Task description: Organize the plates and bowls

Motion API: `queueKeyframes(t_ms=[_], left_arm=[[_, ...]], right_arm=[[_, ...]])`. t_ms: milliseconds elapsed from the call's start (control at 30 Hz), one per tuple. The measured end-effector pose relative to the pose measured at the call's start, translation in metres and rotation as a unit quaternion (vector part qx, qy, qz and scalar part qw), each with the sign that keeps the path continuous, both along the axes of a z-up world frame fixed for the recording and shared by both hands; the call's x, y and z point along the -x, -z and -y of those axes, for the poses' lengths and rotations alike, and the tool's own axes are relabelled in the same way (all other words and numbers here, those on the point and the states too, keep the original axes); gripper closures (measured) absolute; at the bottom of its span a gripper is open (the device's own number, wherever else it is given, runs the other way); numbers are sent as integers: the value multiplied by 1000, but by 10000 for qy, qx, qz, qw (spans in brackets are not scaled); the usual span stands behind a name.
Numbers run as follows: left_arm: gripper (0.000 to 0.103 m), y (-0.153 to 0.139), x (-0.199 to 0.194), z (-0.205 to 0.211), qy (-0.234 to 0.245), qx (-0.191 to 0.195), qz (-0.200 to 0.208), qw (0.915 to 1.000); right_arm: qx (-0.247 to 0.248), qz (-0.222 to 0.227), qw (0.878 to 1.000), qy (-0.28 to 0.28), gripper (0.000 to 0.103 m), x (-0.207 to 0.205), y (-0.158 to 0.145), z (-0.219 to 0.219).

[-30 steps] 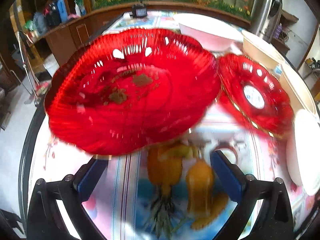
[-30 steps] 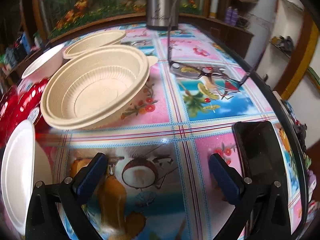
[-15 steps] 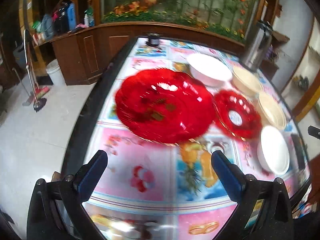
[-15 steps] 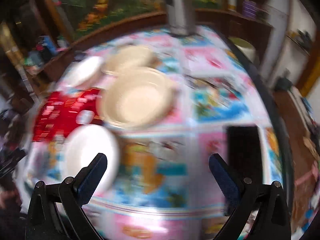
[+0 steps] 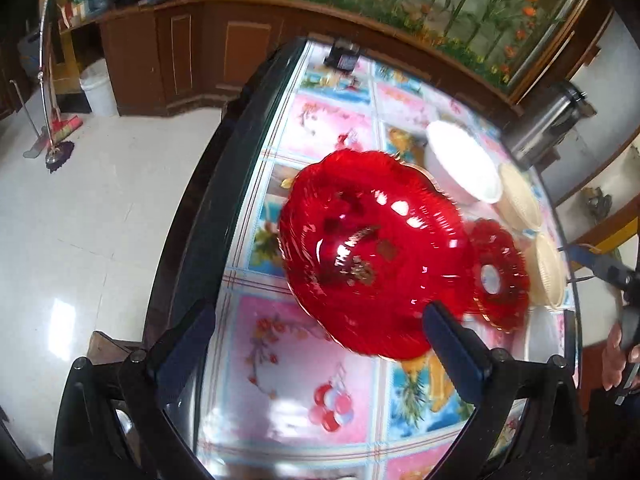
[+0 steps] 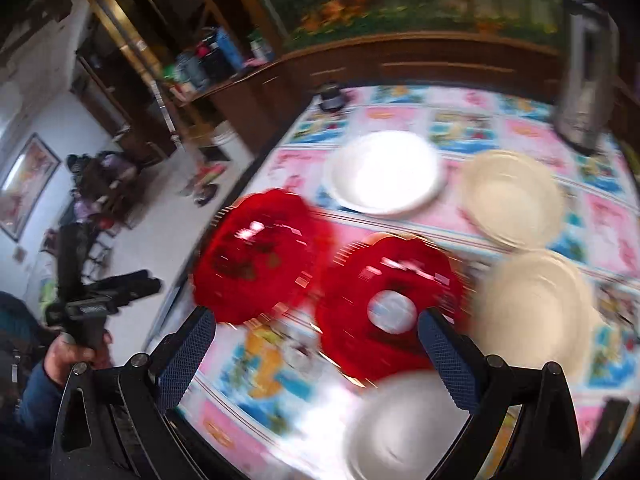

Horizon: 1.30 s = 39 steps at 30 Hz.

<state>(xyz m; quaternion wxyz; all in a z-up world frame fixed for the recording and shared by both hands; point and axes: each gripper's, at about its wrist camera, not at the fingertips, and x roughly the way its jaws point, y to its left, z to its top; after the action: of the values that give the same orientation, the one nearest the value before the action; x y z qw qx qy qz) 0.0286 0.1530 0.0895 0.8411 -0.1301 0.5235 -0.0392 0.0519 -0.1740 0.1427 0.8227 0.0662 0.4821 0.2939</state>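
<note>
The left gripper (image 5: 320, 340) is spread wide with nothing between its fingers, held above the near edge of the table (image 5: 280, 360). Just ahead of it, overlapping its right finger (image 5: 452, 348) in the view, lies the big red plate (image 5: 368, 252), close to the table's left rim. Touching or just beside that plate on the right sits the small red plate (image 5: 500, 276) with a pale centre. Farther ahead and right stand a white bowl (image 5: 464, 164) and then two beige bowls (image 5: 520, 200), one behind the other along the right rim. Beyond them stands a steel flask (image 5: 548, 120). A small dark object (image 5: 344, 56) rests at the far edge.

The right gripper (image 6: 320, 356) is also spread wide and holds nothing; its view is blurred. Nearest, below its right finger (image 6: 448, 360), is a white plate (image 6: 400, 428). Straight ahead lies the small red plate (image 6: 392, 300), partly behind that finger, with the big red plate (image 6: 260, 256) ahead and to the left and a beige bowl (image 6: 536, 304) to the right. Farther off are the white bowl (image 6: 384, 172) and the second beige bowl (image 6: 512, 200).
</note>
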Motion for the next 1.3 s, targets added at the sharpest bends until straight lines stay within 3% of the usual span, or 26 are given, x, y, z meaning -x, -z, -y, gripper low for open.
queueKeyframes(t_ms=[67, 100, 133, 167, 200, 367, 433, 500, 600, 667, 700, 733, 767, 1033, 1300], left_arm=[[10, 6, -13, -5, -85, 98, -40, 9999], [23, 10, -19, -6, -64, 142, -121, 9998], [30, 16, -25, -7, -63, 124, -217, 9997], [39, 20, -30, -10, -96, 94, -280, 9995], [42, 24, -33, -12, -104, 109, -331, 9993], [43, 32, -46, -19, 1, 303, -419, 9987], [54, 33, -51, -18, 50, 216, -425, 9989], [72, 42, -58, -18, 85, 329, -559, 9979], [81, 51, -64, -16, 104, 335, -622, 9974], [85, 56, -66, -14, 133, 336, -637, 9973], [90, 58, -66, -13, 152, 287, -620, 9975], [91, 58, -64, -12, 167, 208, -609, 9978], [92, 58, -63, -12, 165, 195, -601, 9979], [92, 49, -35, -12, 76, -85, -566, 9983], [86, 41, 25, -12, -17, -347, -637, 9974]], right_arm=[[-24, -379, 9992, -134, 5, -23, 13, -21], [18, -521, 9986, -120, 19, -34, 20, -29], [46, -654, 9978, -73, 41, -43, 25, -35], [77, -808, 9967, -69, 49, -53, 33, -41], [164, -893, 9958, -90, 54, -59, 39, -47], [330, -1083, 9936, 15, 54, -84, 63, -58], [303, -1131, 9931, 15, 54, -93, 69, -59], [342, -1146, 9928, 5, 54, -98, 72, -62], [491, -1202, 9915, -32, 54, -103, 80, -71], [571, -1294, 9899, -27, 68, -104, 87, -76], [587, -1347, 9891, -80, 82, -103, 91, -79], [688, -1315, 9889, -72, 91, -102, 92, -81], [777, -1284, 9887, -63, 92, -100, 94, -83], [701, -1302, 9890, -43, 94, -83, 91, -85], [523, -1592, 9854, -308, 94, -37, 93, -95]])
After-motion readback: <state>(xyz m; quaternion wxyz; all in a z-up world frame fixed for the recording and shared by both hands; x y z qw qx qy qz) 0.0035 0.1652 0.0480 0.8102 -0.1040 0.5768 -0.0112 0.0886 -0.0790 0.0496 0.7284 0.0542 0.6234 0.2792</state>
